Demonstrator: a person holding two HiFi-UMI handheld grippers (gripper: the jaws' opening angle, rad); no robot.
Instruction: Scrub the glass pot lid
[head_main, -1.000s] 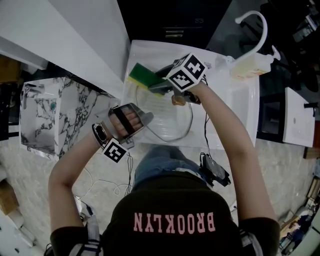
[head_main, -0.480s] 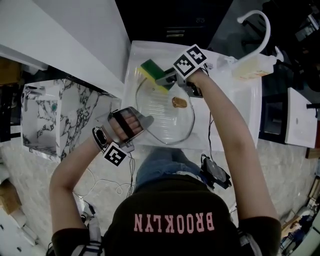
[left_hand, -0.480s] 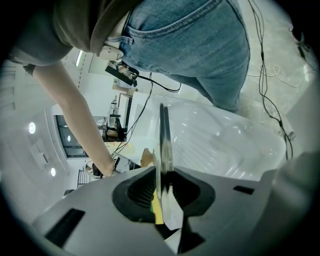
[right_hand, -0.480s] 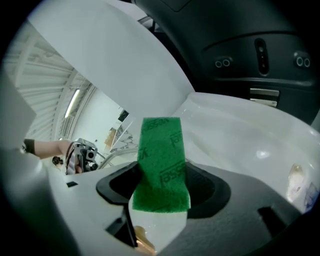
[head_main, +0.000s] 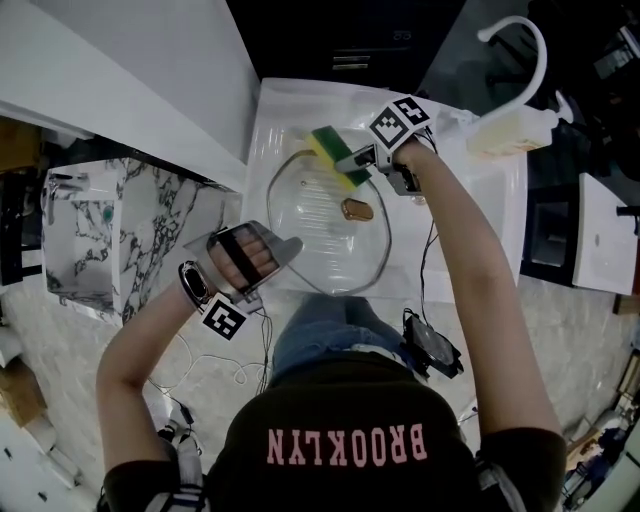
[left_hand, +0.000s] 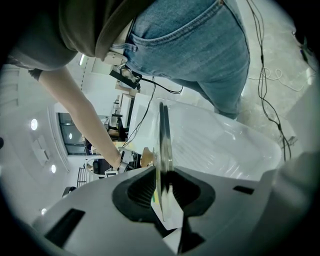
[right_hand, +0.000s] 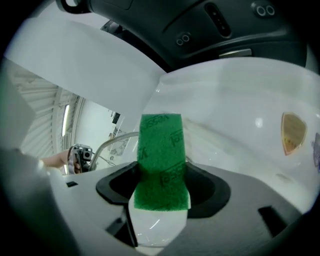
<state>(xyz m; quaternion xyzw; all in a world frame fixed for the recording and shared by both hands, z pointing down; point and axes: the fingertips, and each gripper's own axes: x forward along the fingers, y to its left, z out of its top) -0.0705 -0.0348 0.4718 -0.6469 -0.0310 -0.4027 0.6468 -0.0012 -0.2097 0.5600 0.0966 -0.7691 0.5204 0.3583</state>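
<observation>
Scrubbing is under way here, mid-stroke as I read it. At the near-left side of the white sink (head_main: 480, 205), the left gripper (head_main: 287, 248) is clamped on the rim of the glass pot lid (head_main: 325, 245). In the left gripper view the glass edge (left_hand: 164, 145) runs straight down into that gripper (left_hand: 163, 192), pinched tight between the ribbed pads. So that hand is the anchor.

The lid spreads across the middle of the sink, with its brown knob (head_main: 357, 210) showing close to the sink's centre. I can't tell how far it's tipped.

At the far side of the sink, the green-and-yellow sponge (head_main: 337, 156) sits on the lid's far rim, seemingly against the glass. The right gripper (head_main: 350, 163) is clenched on it. In its own view the green pad (right_hand: 161, 150) stands up between the closed jaws of that gripper (right_hand: 162, 189), with the knob (right_hand: 292, 132) off to the right.

Next, I'd say, the sponge has to be dragged across the glass toward the knob under firm pressure. The left grip must not yield, because a wet glass rim could slide in those pads.
</observation>
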